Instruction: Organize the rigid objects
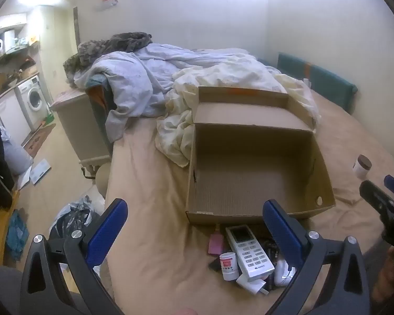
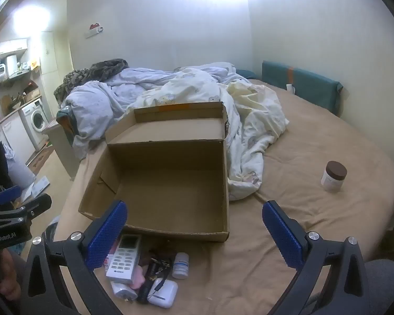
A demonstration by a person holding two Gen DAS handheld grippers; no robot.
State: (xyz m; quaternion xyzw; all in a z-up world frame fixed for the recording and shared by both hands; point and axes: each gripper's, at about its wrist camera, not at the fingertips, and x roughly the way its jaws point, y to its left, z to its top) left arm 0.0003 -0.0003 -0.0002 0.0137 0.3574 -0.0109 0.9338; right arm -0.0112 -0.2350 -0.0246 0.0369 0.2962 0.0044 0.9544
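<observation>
Your 2 grippers, left gripper (image 1: 194,223) and right gripper (image 2: 194,225), gape wide, holding nothing. 1 box (image 1: 325,181), 1 remote (image 1: 249,252); only your left wrist view shows the pink item (image 1: 216,244) at 6 o'clock of the box.

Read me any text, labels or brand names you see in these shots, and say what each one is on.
"GenRobot.AI", roughly as it reads, on the left gripper body, seen from the right wrist.
Remote: a brand mark near its bottom edge and button labels, too small to read.
White bottle: red label, print blurred.
Small bottle: blue label, unreadable.
Jar: faint print, unreadable.
</observation>
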